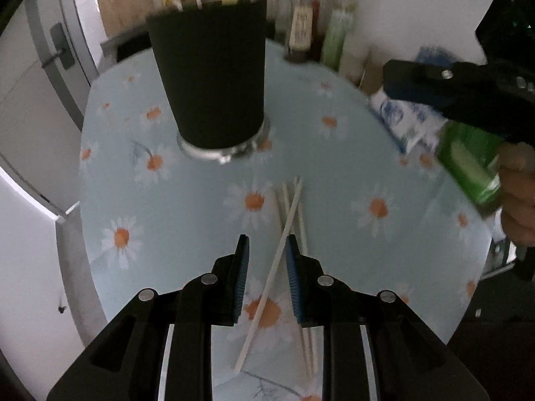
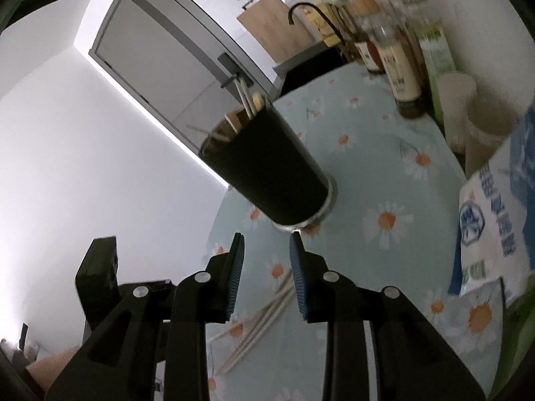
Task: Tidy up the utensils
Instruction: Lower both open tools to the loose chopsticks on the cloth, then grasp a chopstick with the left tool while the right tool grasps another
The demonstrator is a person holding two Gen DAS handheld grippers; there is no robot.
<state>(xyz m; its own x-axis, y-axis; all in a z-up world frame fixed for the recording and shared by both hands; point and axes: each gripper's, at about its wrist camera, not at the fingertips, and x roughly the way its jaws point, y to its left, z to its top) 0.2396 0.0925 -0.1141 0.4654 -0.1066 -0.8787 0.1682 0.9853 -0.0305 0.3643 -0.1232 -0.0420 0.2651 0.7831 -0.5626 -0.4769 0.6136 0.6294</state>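
Landmark: black holder cup (image 1: 214, 77), upright on a silver base on the flower-print bench (image 1: 187, 207).

Task item: loose pale chopsticks (image 1: 287, 220), lying flat on the bench on the camera side of the cup, well apart from its base. Also seen in the right wrist view (image 2: 264, 320).

Long axis: most sticks ran roughly toward the cup and away from it; one stick (image 1: 267, 287) lay crossed over the bundle at a slant.

Left gripper (image 1: 265, 240): fingers partly spread and pinching nothing. The slanted stick ran between them in the view, nearer the right-hand pad (image 1: 294, 277); contact could not be told. It pointed steeply down at the bundle.

Right gripper (image 2: 265, 239): fingers partly spread and empty. The bundle showed between and below them, the cup base just beyond the tips. From the left wrist view its body (image 1: 451, 90) hung to the right of the cup, above the bench.

Nearer hand: judged left; its fingers sat right over the sticks and straddled one.

Key relation: the finger gap lay almost along the bundle's axis, so closing would catch a stick across its width. The crossed stick looked likeliest to be taken first.

Cup contents: several sticks and utensil handles (image 2: 245, 98) stood above the rim; the exact count could not be told.

Other containers: sauce bottles (image 2: 398, 63) stood behind the cup by the wall; contents unclear.

Risk (judgement): thin sticks on a smooth cloth may roll or scissor when pinched.
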